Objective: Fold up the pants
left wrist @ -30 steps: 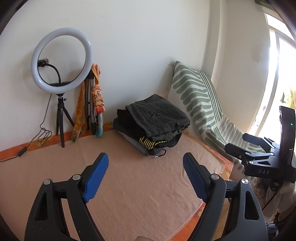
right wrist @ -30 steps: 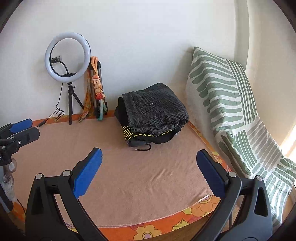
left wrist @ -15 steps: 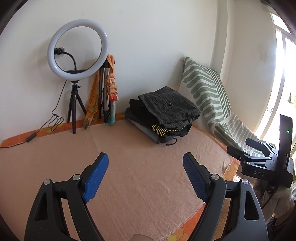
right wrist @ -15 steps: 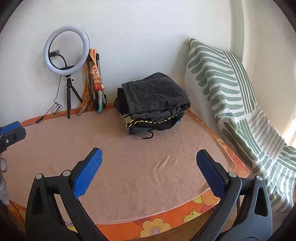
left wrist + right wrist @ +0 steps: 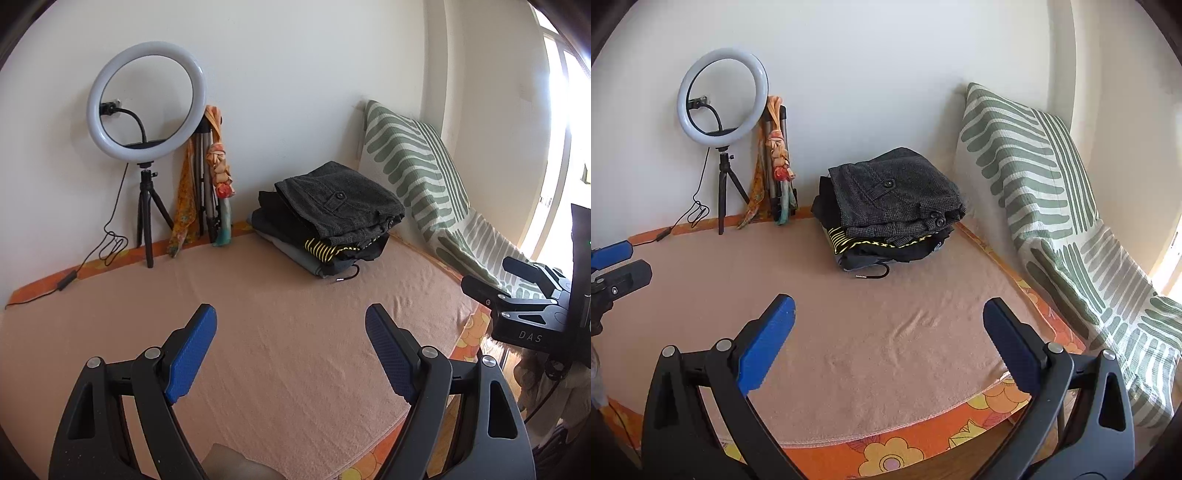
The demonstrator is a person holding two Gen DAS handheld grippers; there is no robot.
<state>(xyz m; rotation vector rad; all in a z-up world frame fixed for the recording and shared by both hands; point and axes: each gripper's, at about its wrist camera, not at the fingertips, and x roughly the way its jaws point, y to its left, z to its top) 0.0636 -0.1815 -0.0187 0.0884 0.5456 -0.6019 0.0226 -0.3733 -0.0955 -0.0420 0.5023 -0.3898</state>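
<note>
A stack of folded dark clothes, topped by grey tweed pants (image 5: 338,201) (image 5: 894,194), sits at the far side of a peach blanket (image 5: 280,332) (image 5: 879,332) near the wall. My left gripper (image 5: 290,317) is open and empty, held above the blanket well short of the stack. My right gripper (image 5: 888,306) is open and empty too, above the blanket's near part. The right gripper also shows at the right edge of the left wrist view (image 5: 517,291), and the left gripper at the left edge of the right wrist view (image 5: 617,262).
A ring light on a tripod (image 5: 146,107) (image 5: 722,98) stands by the back wall with its cable (image 5: 107,247), beside a folded tripod draped with an orange scarf (image 5: 207,177). A green-striped cushion (image 5: 410,166) (image 5: 1034,177) leans at the right. An orange floral sheet (image 5: 886,454) edges the blanket.
Both grippers have drawn back and tilted up a little, so the stack and ring light sit lower and farther in view. Both stay open and empty.
</note>
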